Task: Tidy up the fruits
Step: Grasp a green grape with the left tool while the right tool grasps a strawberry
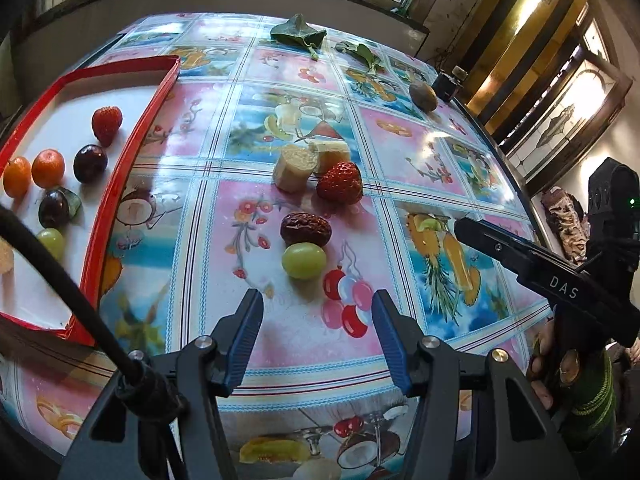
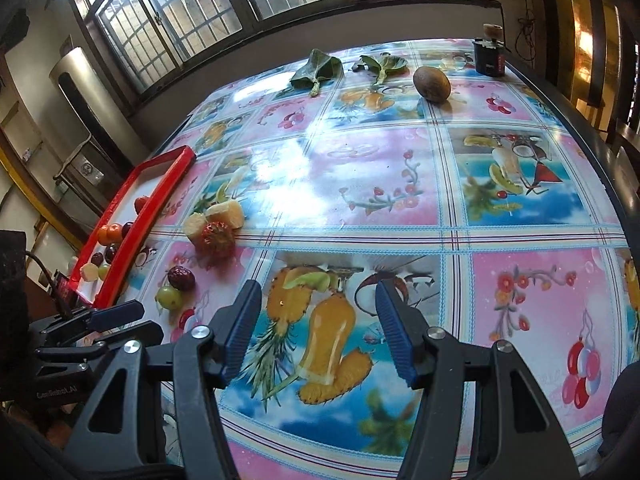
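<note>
My left gripper is open and empty, just short of a green grape and a dark red date on the fruit-print tablecloth. Beyond them lie a strawberry and two banana pieces. A red-rimmed white tray at the left holds a strawberry, two small oranges, dark plums and a green grape. A brown kiwi lies far back. My right gripper hangs open over bare cloth, right of the fruit cluster.
Two green leaves lie near the table's far edge. A small dark jar stands at the far right corner. The table's right edge runs close to a wall. A hand in a striped sleeve holds the right gripper.
</note>
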